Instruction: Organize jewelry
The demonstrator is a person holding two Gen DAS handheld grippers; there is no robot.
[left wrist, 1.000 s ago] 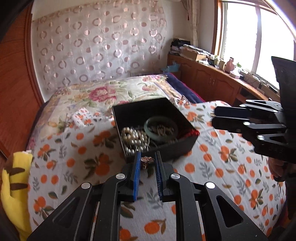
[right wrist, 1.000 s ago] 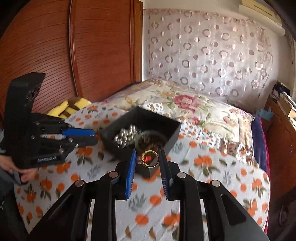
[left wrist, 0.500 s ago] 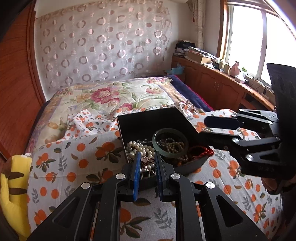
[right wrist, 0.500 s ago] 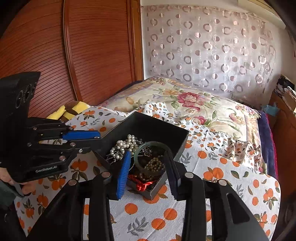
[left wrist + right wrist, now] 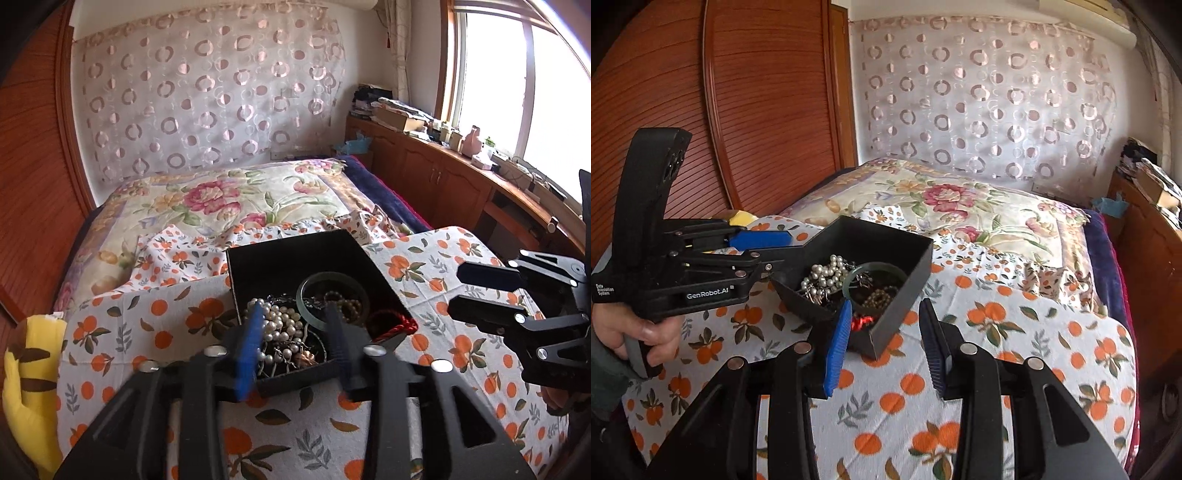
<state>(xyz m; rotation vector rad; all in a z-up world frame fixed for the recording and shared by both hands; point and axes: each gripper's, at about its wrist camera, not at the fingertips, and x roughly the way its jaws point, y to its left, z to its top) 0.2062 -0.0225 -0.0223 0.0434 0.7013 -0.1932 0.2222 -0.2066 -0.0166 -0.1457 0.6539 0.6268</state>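
Left claw (image 5: 293, 334) now gapes empty over the black box (image 5: 295, 254) on the bed; its small trinket (image 5: 306, 357) lies inside. Right claw (image 5: 884, 328), likewise parted, has dropped its ring.

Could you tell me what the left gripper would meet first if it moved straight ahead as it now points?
Probably the jewelry in the black box: the open left gripper frames the pearl necklace; depth is unclear.

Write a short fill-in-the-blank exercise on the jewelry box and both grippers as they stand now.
1. The black box holds a string of white ____ beside a green bangle.
2. The left gripper has its jaws ____ over the box.
3. The right gripper holds ____ between its fingers.
4. The cloth under the box is printed with ____.

Missing words: pearls; open; nothing; oranges
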